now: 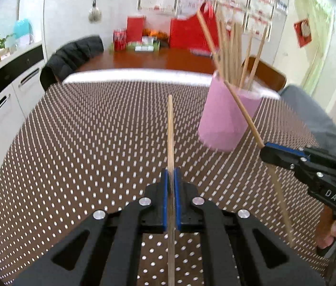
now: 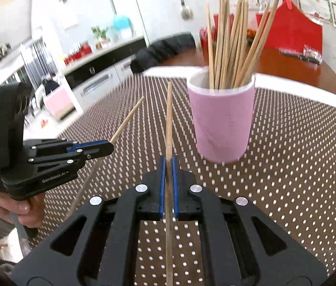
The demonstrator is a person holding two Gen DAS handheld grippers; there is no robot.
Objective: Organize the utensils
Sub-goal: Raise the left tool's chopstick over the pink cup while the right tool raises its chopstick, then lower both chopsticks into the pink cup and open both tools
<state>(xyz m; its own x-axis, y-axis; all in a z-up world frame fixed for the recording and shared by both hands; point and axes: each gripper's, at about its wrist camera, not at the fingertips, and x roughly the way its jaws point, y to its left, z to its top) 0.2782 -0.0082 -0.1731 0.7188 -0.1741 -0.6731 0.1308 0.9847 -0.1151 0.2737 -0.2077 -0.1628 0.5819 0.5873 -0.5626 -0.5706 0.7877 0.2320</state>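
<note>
A pink cup full of several wooden chopsticks stands on the dotted brown table mat. My left gripper is shut on a single chopstick that points straight ahead, left of the cup. It also shows in the right wrist view. My right gripper is shut on another chopstick, just in front of the cup. In the left wrist view the right gripper holds its chopstick slanted across the cup's front.
Beyond the mat is a wooden table with red bags and boxes. A black jacket hangs over a chair at the left. White cabinets line the left side.
</note>
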